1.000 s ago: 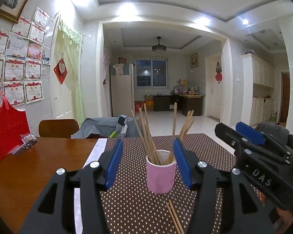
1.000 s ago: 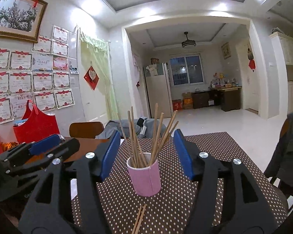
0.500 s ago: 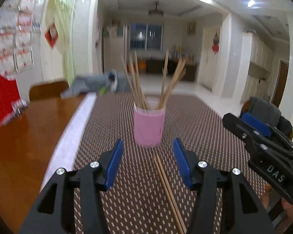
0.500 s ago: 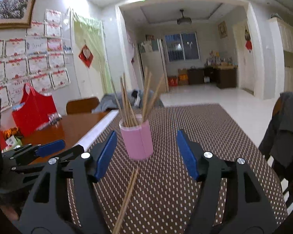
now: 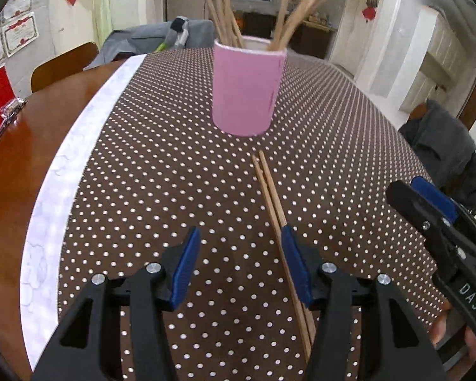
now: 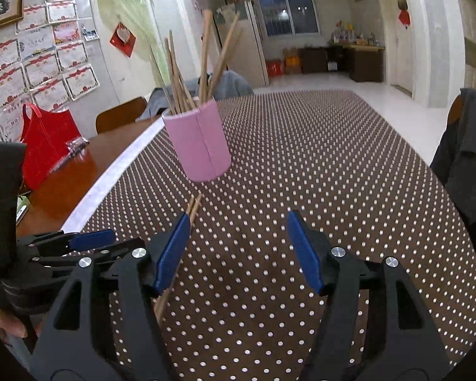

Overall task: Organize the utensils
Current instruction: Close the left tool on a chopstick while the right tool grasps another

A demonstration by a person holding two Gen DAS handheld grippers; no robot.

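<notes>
A pink cup (image 5: 247, 89) (image 6: 203, 139) holding several wooden chopsticks (image 5: 301, 3) (image 6: 206, 57) stands on the brown dotted tablecloth (image 5: 158, 174). A loose pair of chopsticks (image 5: 269, 187) (image 6: 195, 203) lies on the cloth in front of the cup, pointing at it. My left gripper (image 5: 239, 238) hovers open over the cloth; the pair runs under its right finger. My right gripper (image 6: 238, 222) is open too, with the pair passing under its left finger. Nothing sits between either set of pads. Each gripper shows in the other's view: right gripper (image 5: 428, 209), left gripper (image 6: 92, 239).
The cloth has a white strip (image 5: 73, 146) along its left edge, with bare wooden table (image 5: 16, 174) beyond it. A red bag (image 6: 47, 139) stands on that wood. A chair draped with a dark jacket (image 5: 444, 146) (image 6: 466, 146) is at the table's right side.
Both grippers have come down and tipped toward the table, so the cup looms closer and the loose pair now reaches their fingers. The right jaws stand slightly wider.
</notes>
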